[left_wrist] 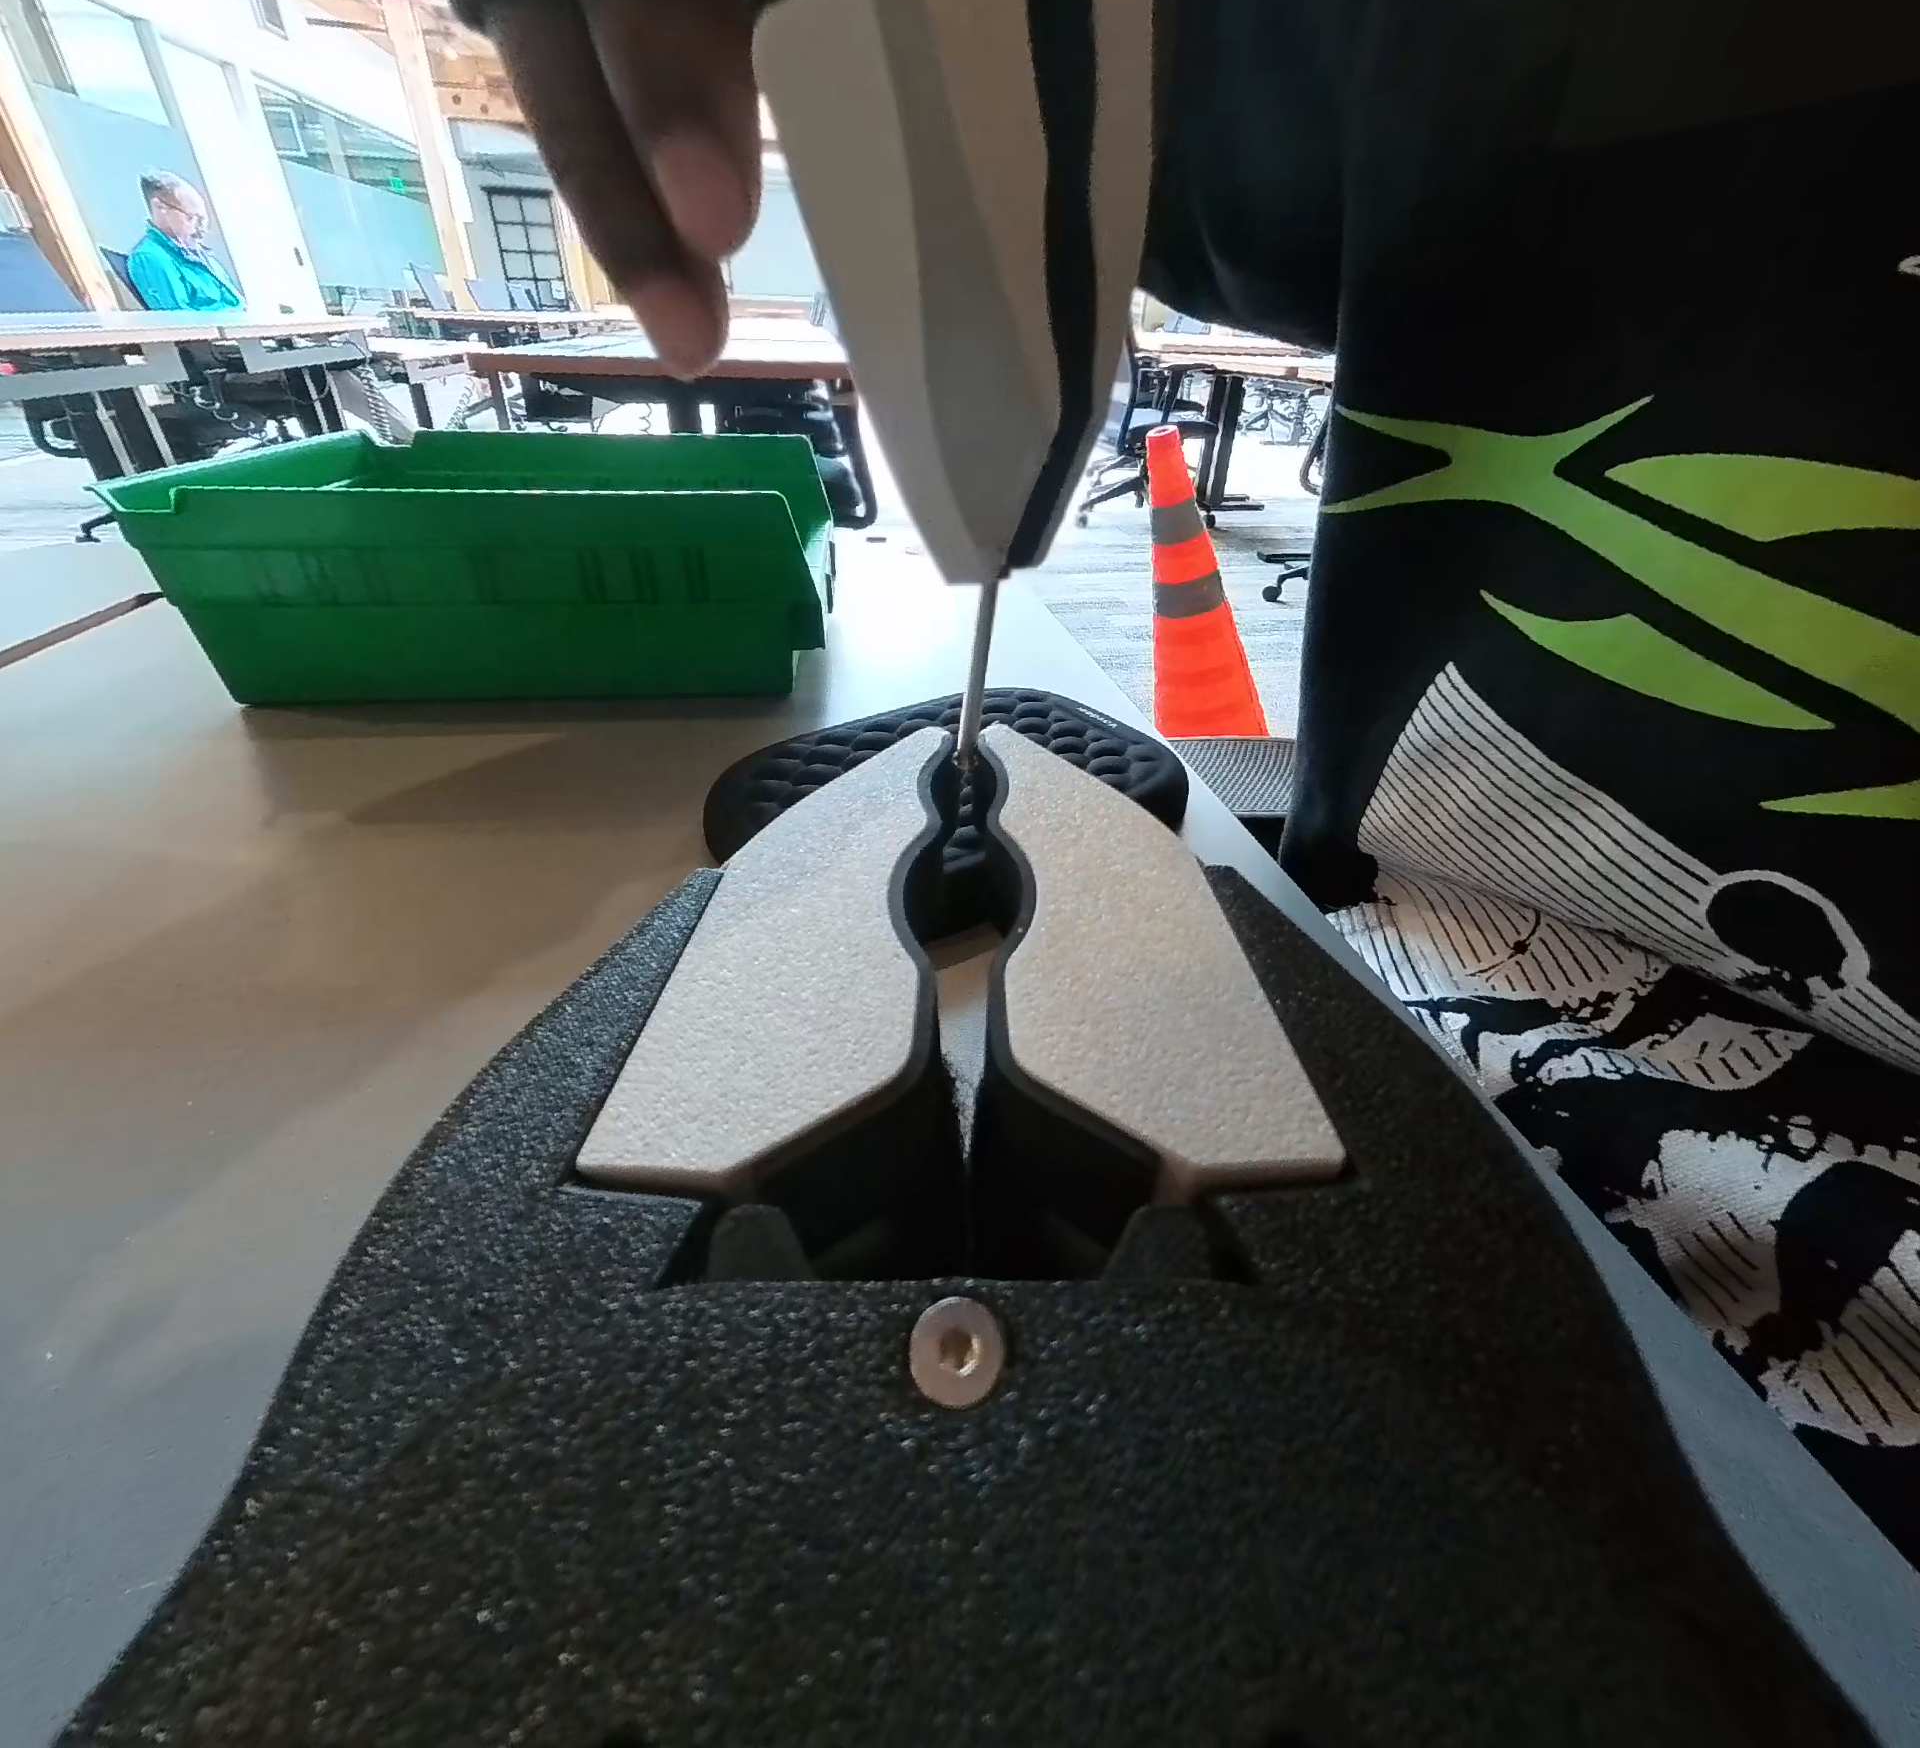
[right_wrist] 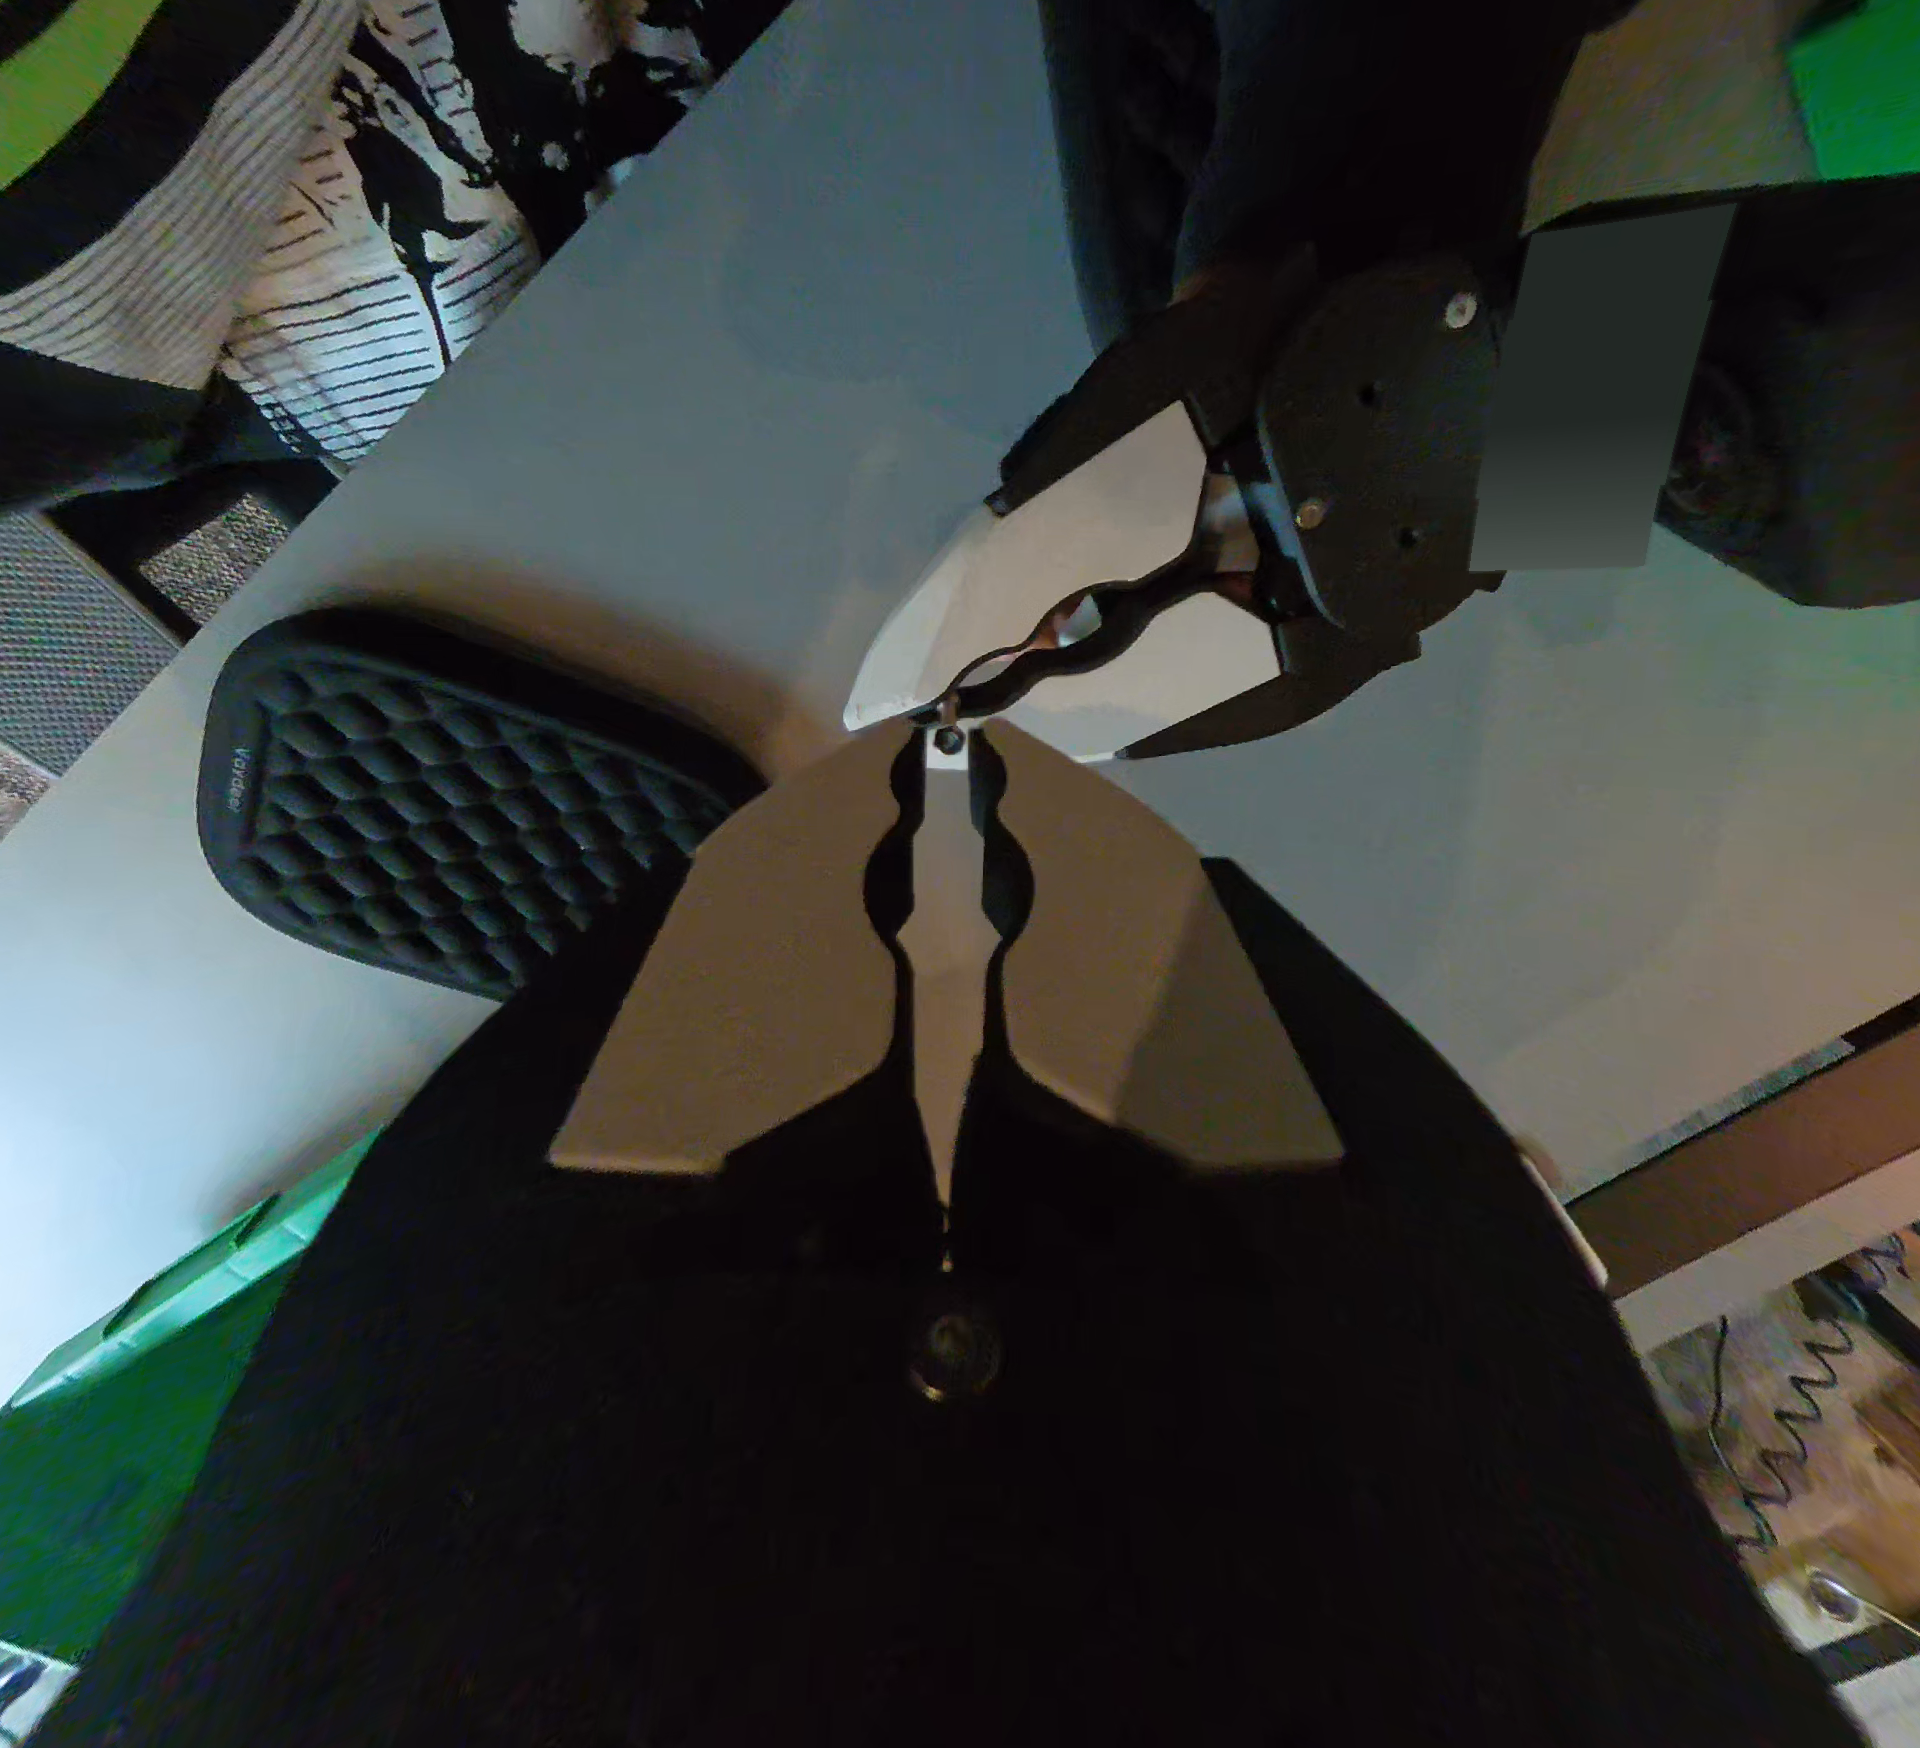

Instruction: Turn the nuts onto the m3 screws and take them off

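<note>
My left gripper clamps the screw upright near the desk's edge; my right gripper straddles its nut, fingers not touching it.

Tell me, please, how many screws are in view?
1: the screw stands clamped in the left gripper's tips, its top at the right gripper's. Others may hide in the green bin.

The screw head is hidden within the left tongs. The green bin is cut off by the picture's edge; the nut is too small to be resolved.
</note>
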A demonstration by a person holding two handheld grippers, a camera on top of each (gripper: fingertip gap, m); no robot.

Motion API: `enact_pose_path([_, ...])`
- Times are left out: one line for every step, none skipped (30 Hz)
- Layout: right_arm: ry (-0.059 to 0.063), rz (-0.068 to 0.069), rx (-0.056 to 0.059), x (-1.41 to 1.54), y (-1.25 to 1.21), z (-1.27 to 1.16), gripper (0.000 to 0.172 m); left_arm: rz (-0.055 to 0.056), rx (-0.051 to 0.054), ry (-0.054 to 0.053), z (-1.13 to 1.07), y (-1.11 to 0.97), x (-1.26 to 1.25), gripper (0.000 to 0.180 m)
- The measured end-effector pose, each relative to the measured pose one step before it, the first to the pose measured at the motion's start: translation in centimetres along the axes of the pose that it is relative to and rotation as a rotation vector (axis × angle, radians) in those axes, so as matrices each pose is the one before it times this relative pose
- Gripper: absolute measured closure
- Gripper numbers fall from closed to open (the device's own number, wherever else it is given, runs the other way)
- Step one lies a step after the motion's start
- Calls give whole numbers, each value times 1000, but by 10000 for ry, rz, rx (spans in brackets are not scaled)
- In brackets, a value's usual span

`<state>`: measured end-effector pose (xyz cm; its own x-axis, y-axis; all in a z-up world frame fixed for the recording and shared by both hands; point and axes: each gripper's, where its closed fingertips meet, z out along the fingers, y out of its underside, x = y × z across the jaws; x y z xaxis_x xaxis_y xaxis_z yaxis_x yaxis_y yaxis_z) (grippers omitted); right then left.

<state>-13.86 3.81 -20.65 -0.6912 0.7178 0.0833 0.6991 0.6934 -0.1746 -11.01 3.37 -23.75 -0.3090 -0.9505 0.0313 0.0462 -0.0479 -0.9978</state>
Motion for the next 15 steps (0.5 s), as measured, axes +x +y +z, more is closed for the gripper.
enact_pose_path([43,37,-28,-35,53,63,166,-1,-8,4,16,12,9,180])
enact_pose_path([68,91,11,-1,-1,34,166,9,-12,2,8,7,13,180])
enact_pose_path([45,176,32,-15,-25,4,166,16,-8,-10,13,13,2,180])
enact_pose_path([27,259,30,-52,-1,-7,167,14,6,-35,-9,-8,-31,180])
enact_pose_path([144,366,12,98,58,-20,167,11,15,-81,-38,-12,-99,180])
enact_pose_path([203,516,-45,215,134,-24,167,2,23,-110,-41,-33,-159,180])
enact_pose_path([150,591,-10,100,81,-45,167,-7,36,-106,-57,-43,-161,180])
enact_pose_path([190,648,10,111,45,-18,167,19,27,-144,-62,-40,-188,180])
enact_pose_path([284,750,-29,178,66,26,167,52,-3,-177,-42,2,-214,180])
enact_pose_path([330,900,-8,214,-25,40,167,53,-13,-170,-30,6,-212,180])
enact_pose_path([207,990,-5,4,-41,51,167,45,-10,-147,-27,13,-168,180])
enact_pose_path([331,1021,-55,167,59,33,167,41,-25,-145,-20,23,-177,180])
enact_pose_path([397,1034,-84,255,145,16,167,17,-27,-132,1,36,-177,180])
enact_pose_path([157,852,-34,-67,111,3,167,-3,-21,-54,3,18,-82,180])
enact_pose_path([123,405,42,-107,26,0,167,9,-16,27,20,23,33,180])
